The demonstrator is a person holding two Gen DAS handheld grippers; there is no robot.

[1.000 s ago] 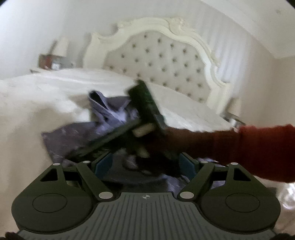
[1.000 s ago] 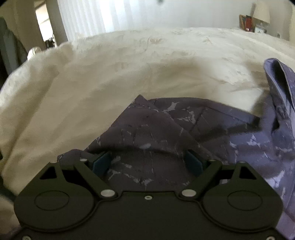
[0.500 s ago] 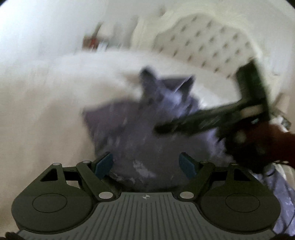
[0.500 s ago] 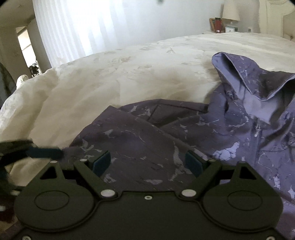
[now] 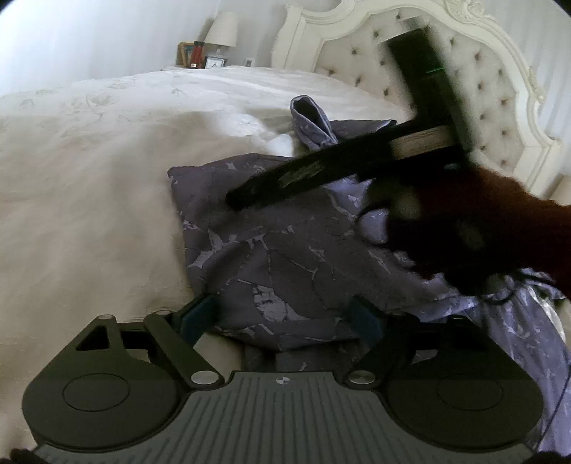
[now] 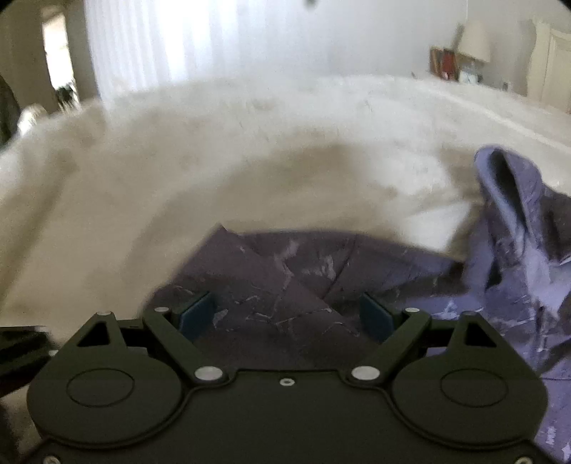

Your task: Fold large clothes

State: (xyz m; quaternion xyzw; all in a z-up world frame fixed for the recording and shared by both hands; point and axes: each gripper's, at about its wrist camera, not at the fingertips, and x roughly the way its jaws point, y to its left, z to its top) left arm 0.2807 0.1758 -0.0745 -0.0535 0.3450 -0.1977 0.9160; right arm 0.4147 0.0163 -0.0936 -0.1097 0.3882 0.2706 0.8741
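A purple marbled hooded jacket (image 5: 285, 257) lies crumpled on the cream bedspread (image 5: 89, 178). My left gripper (image 5: 282, 317) hovers low over its near folded edge, and its jaws are opening. Cloth lies below and between the blue pads (image 5: 196, 317), which do not press on it. A hand in a red sleeve (image 5: 499, 228) holds my right gripper (image 5: 239, 196) over the jacket's far side. In the right wrist view the right gripper (image 6: 287, 314) stands open above a folded dark panel (image 6: 285, 271). The hood (image 6: 506, 200) stands up at the right.
A tufted white headboard (image 5: 464, 71) rises behind the jacket. A lamp (image 5: 219, 30) and small items stand on a nightstand at the far side. Sheer curtains (image 6: 142, 43) and a doorway (image 6: 57, 60) lie beyond the bed's other edge.
The left view has dropped closer to the jacket's near edge. The right gripper has shifted from the middle to the upper right there. The right view swung toward the hood and back.
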